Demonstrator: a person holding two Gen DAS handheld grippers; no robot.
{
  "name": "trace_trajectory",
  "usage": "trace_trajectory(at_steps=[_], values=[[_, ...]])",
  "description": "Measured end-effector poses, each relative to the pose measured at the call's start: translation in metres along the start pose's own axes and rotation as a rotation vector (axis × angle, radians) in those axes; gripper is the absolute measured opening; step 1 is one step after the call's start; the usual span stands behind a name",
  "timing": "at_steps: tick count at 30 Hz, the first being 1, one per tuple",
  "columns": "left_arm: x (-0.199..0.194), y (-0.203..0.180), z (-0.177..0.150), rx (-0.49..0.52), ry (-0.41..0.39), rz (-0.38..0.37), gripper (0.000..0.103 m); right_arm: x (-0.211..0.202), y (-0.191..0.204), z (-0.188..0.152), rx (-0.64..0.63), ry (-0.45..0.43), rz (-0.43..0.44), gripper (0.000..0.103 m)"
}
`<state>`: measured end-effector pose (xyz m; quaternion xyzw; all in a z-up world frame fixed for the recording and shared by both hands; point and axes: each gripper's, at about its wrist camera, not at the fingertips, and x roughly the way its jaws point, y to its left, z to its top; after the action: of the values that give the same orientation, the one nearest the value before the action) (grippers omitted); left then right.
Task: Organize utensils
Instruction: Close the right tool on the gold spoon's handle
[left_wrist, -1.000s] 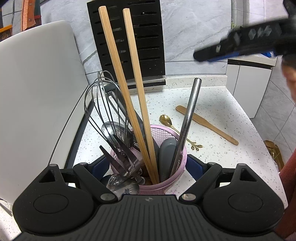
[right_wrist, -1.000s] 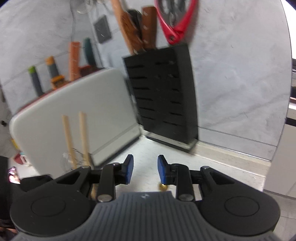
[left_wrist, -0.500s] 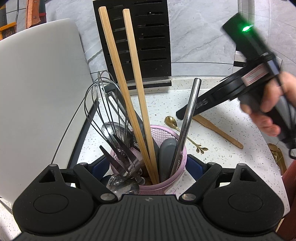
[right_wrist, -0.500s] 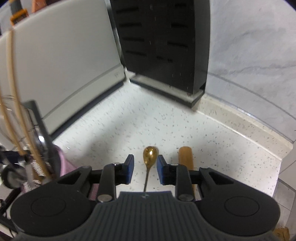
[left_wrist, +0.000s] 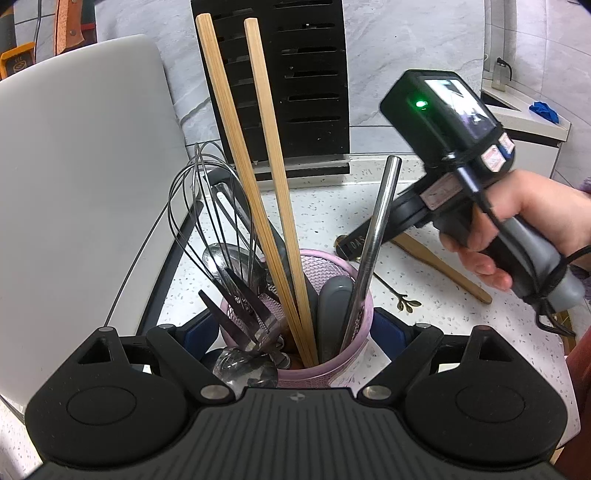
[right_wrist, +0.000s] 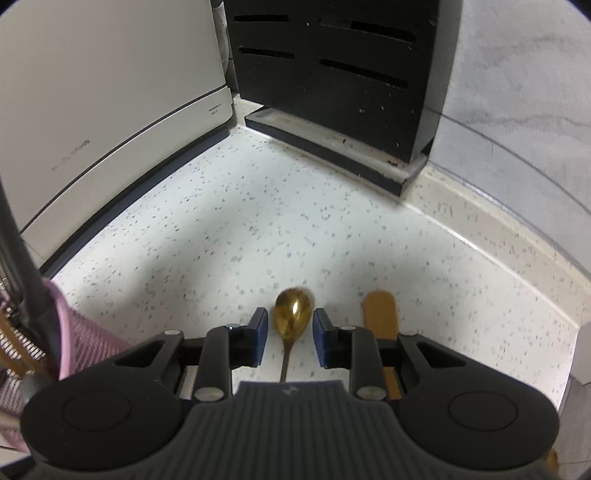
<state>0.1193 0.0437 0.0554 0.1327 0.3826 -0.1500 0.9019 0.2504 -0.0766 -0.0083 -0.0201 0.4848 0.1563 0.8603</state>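
A pink mesh utensil holder (left_wrist: 364, 325) stands on the speckled counter, and my left gripper (left_wrist: 295, 332) is shut on it, a blue pad on each side. It holds two bamboo chopsticks (left_wrist: 240, 166), a wire whisk (left_wrist: 207, 206), a steel handle (left_wrist: 380, 229), a fork (left_wrist: 236, 314) and other utensils. A gold spoon (right_wrist: 293, 314) lies on the counter. My right gripper (right_wrist: 290, 332) hangs low over it, open, its pads either side of the spoon's bowl without pressing. A wooden spatula (right_wrist: 378, 314) lies just right of the spoon. The holder's edge (right_wrist: 74, 332) shows at left.
A black knife block (right_wrist: 332, 74) stands against the marble wall at the back. A white appliance (right_wrist: 92, 92) fills the left side. A hand (left_wrist: 535, 221) carries the right gripper's body over the counter. The counter's edge (left_wrist: 546, 350) drops off at right.
The right gripper has come down and tilted toward the counter; the gold spoon's bowl now lies between its fingers. The left gripper and the holder have not moved.
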Motion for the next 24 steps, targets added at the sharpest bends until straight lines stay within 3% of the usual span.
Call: trace_trajectory(at_steps=[9, 11, 17, 24], values=[[0.0, 0.0, 0.0, 0.0, 0.0, 0.0, 0.102, 0.012, -0.003, 0.006, -0.007, -0.002, -0.022, 0.02], [0.0, 0.0, 0.0, 0.0, 0.0, 0.001, 0.102, 0.013, -0.001, 0.005, -0.024, -0.006, -0.024, 0.011], [0.0, -0.001, 0.0, 0.001, 0.0, 0.0, 0.102, 0.01, -0.002, 0.004, -0.027, -0.024, -0.028, 0.0], [0.0, 0.0, 0.0, 0.0, 0.001, 0.0, 0.102, -0.004, -0.003, 0.003, -0.016, -0.054, -0.002, 0.0]])
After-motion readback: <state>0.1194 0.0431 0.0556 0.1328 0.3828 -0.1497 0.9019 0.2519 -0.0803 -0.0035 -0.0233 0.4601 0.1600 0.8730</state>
